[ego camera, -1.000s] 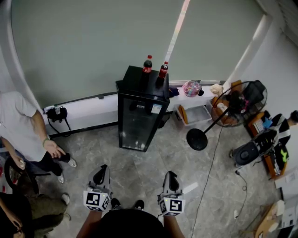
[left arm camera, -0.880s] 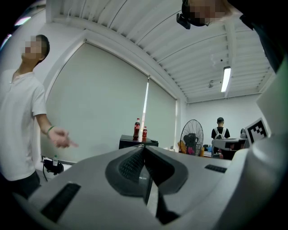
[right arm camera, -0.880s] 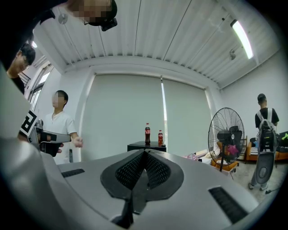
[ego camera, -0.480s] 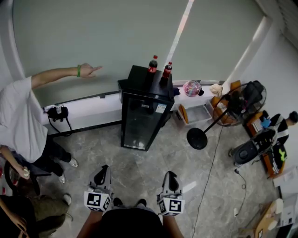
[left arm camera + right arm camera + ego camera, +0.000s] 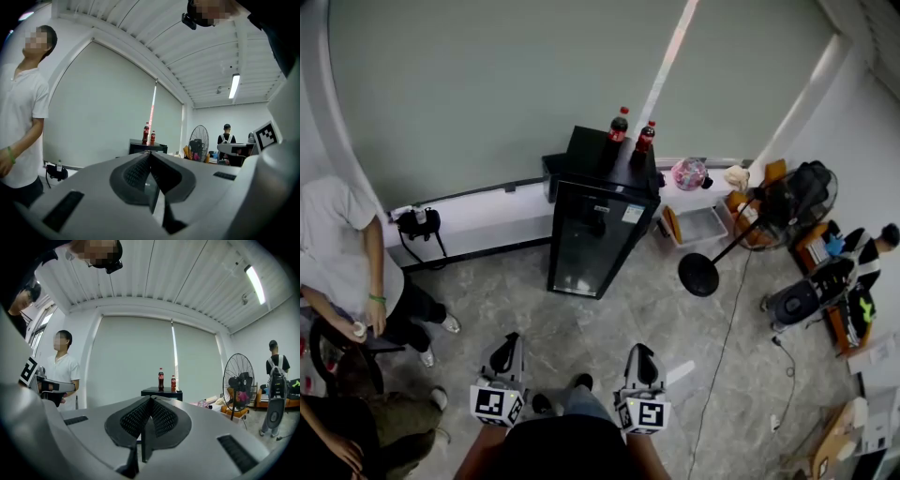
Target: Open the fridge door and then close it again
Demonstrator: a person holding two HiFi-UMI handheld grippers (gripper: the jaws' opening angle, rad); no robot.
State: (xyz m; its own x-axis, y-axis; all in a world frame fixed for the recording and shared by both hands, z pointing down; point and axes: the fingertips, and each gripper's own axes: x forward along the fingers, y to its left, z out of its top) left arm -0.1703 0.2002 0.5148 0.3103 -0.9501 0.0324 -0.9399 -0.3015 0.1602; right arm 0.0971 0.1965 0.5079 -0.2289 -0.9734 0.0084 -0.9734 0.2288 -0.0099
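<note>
A small black fridge (image 5: pixel 591 225) with a glass door stands against the far wall, door closed. Two cola bottles (image 5: pixel 619 125) stand on its top. In the left gripper view the fridge (image 5: pixel 147 147) shows just past the jaw tips, and in the right gripper view the fridge (image 5: pixel 161 392) does too. My left gripper (image 5: pixel 503 354) and right gripper (image 5: pixel 641 361) are held side by side low in the head view, well short of the fridge. Both point level at it with jaws shut and nothing between them.
A person in a white shirt (image 5: pixel 342 253) stands at the left by a chair. A standing fan (image 5: pixel 787 202) with a round base (image 5: pixel 698 275) is right of the fridge, with a cable across the floor. Another person (image 5: pixel 862 253) and clutter are at far right.
Both grippers and the head camera have moved closer to the fridge. The person at the left raised an arm to point half a second ago and has lowered it again.
</note>
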